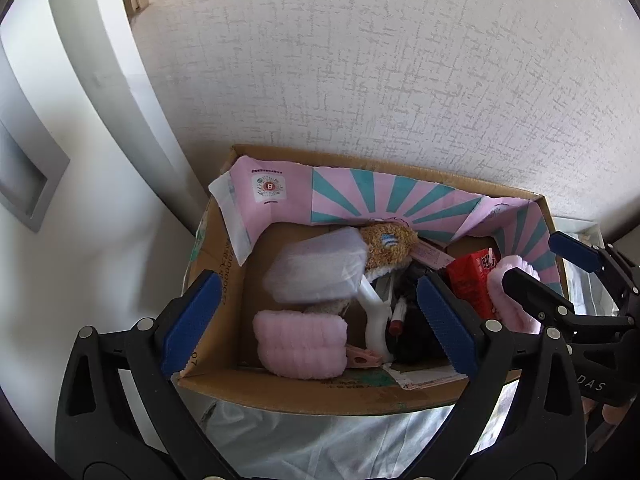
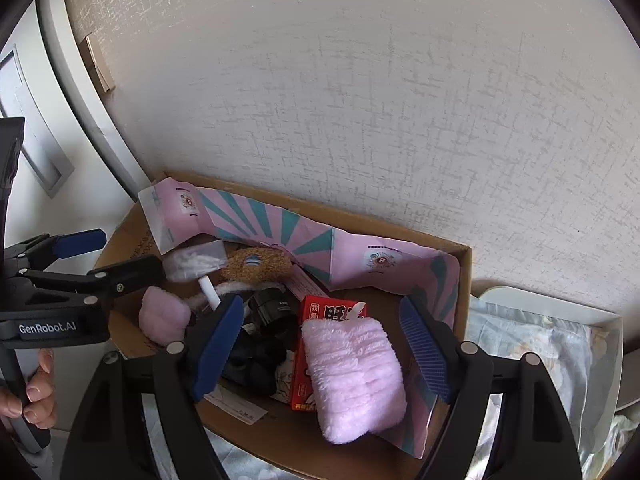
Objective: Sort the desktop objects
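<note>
Both sets of jaws are spread wide and grasp nothing: the left gripper (image 1: 320, 320) and right gripper (image 2: 320, 350) are angled steeply down over the cardboard box (image 1: 224, 376) (set against the wall), where the pink cloth (image 2: 354, 376) lies loose.

Both tools share one build: matte black plastic frames with triangular cut-outs and round silver pivot pins at the joints. The left gripper (image 1: 320, 320) carries long blue ribbed pads (image 1: 192, 322) on the inner faces of its fingers, and its side bears white lettering reading "GenRobot.AI". The right gripper (image 2: 324, 354) has the same blue ridged pads (image 2: 426, 350), with small screws along its black finger arms. The left hand (image 2: 34, 394) wraps a grey handle; its fingernails are short and unpainted.
</note>
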